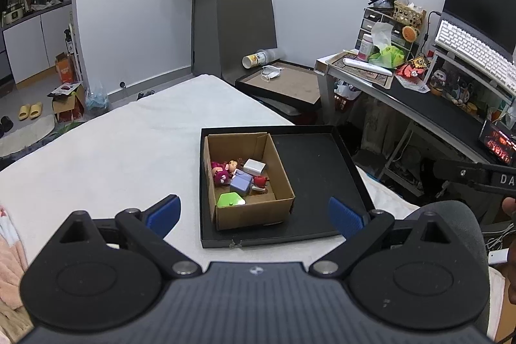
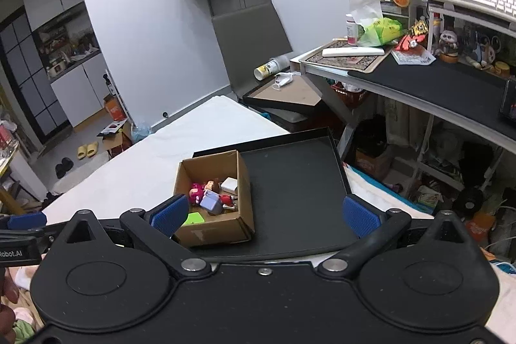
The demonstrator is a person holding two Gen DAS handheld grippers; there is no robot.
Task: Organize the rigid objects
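A small cardboard box (image 1: 283, 182) (image 2: 245, 182) stands in the left part of a shallow black tray (image 1: 322, 170) (image 2: 296, 182) on a white bed. In the box lie a pink doll (image 1: 222, 171) (image 2: 198, 191), a lilac block (image 1: 241, 182) (image 2: 212, 203), a white block (image 1: 255, 166) (image 2: 229, 183), a red figure (image 1: 260, 181) and a green piece (image 1: 230, 200) (image 2: 193, 220). My left gripper (image 1: 253, 216) is open and empty, above the tray's near edge. My right gripper (image 2: 264, 220) is open and empty, hovering over the tray's near side.
The white bed (image 1: 113, 150) (image 2: 145, 166) extends left and far. A cluttered desk (image 1: 419, 105) (image 2: 419, 86) with a keyboard and monitor stands to the right. A grey chair (image 1: 246, 31) with a second tray (image 1: 283, 83) sits behind the bed. The right gripper's body shows at the left view's right edge (image 1: 477, 174).
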